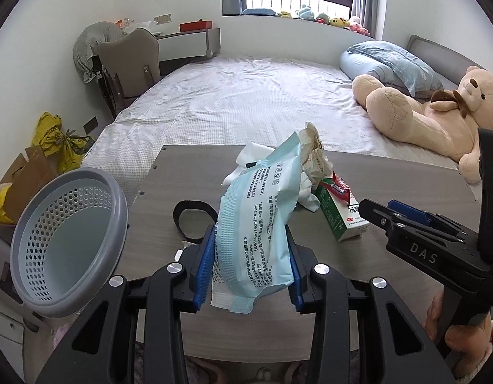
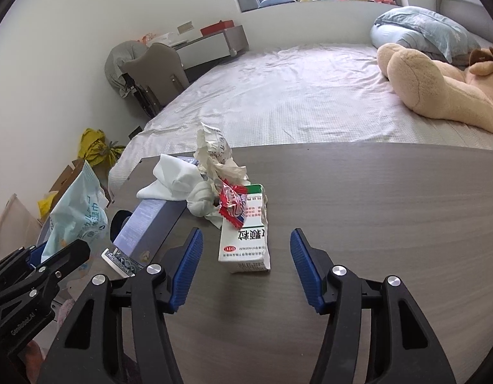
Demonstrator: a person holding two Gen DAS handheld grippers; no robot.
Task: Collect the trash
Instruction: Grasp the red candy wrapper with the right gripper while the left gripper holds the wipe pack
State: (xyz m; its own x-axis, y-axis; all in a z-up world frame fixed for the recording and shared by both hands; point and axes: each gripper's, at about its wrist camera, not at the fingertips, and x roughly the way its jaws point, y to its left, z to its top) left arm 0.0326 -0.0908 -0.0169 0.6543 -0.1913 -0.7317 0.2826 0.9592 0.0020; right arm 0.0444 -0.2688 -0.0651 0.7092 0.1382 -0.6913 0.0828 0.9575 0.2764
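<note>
We see the left gripper (image 1: 251, 256) with its jaws clamped on a pale blue packet (image 1: 256, 224), lifted off the bench (image 1: 390, 179) beside the grey basket (image 1: 70, 246). The packet hides part of the trash pile behind it. The right gripper (image 2: 246, 265) holds nothing; its jaws stand apart, flanking the carton (image 2: 245, 246) without touching. The basket's lower rim is cut off.

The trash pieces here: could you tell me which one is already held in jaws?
The light-blue wipes packet, clamped in the left gripper; the other pieces lie on the table.
</note>
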